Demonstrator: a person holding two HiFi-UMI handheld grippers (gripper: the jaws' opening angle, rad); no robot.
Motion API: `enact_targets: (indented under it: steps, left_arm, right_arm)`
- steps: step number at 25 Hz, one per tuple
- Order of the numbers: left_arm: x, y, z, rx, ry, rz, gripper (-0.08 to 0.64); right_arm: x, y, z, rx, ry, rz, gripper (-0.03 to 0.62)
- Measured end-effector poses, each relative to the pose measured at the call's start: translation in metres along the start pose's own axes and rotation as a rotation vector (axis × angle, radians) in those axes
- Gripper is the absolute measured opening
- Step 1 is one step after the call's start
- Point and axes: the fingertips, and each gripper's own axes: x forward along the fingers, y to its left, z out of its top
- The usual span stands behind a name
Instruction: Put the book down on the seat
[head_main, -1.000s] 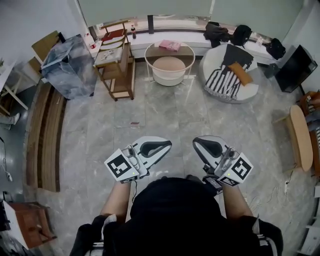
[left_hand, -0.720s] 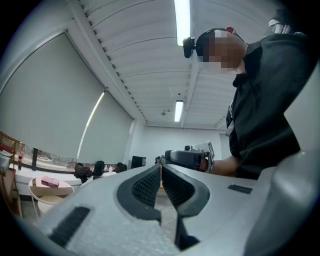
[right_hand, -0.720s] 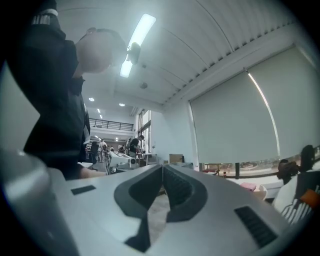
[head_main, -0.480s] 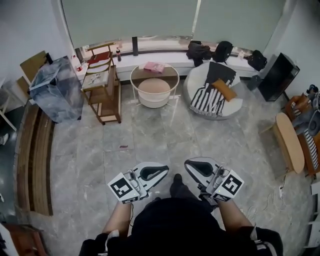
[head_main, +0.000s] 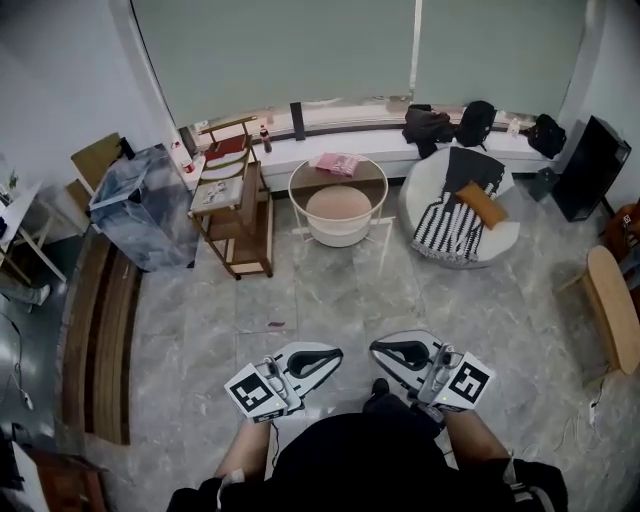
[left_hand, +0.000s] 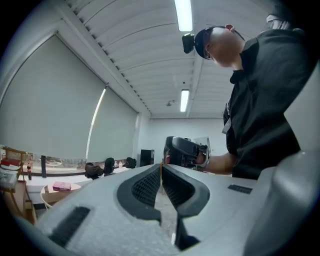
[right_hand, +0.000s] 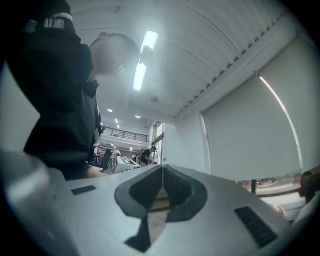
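A pink book (head_main: 337, 164) lies on the brown top at the back of a round white-framed table by the window; it also shows small in the left gripper view (left_hand: 61, 186). A round pinkish seat cushion (head_main: 338, 208) sits inside that frame. My left gripper (head_main: 335, 352) and right gripper (head_main: 375, 347) hang close to my body, far from the book, tips pointing at each other. Both are shut with nothing between the pads (left_hand: 161, 167) (right_hand: 162, 167). The right gripper (left_hand: 185, 150), held by a hand, faces the left one.
A wooden chair (head_main: 235, 215) stands left of the round table, with a covered box (head_main: 140, 205) beyond it. A round lounger with a striped blanket (head_main: 460, 215) is at the right. Bags (head_main: 430, 122) line the window ledge. Grey tile floor (head_main: 330, 290) lies between me and the furniture.
The head view has swung so the window blind fills more of the top. Both grippers sit lower and closer together in the frame, still shut and empty. A foot now shows between them.
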Motion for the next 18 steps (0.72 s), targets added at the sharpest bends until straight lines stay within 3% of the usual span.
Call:
enact_targets:
  steps: [5, 10, 18]
  left_arm:
    - [0.061, 0.048, 0.011, 0.002, -0.008, -0.006, 0.029]
    - [0.111, 0.08, 0.046, 0.042, -0.072, 0.006, 0.029]
    - [0.168, 0.133, 0.045, 0.022, -0.061, 0.049, 0.029]
  right_arm:
    - [-0.017, -0.067, -0.001, -0.011, 0.017, 0.017, 0.029]
    - [-0.043, -0.127, 0.014, -0.023, 0.004, 0.025, 0.029]
    - [-0.067, -0.209, 0.013, -0.007, -0.014, 0.027, 0.029]
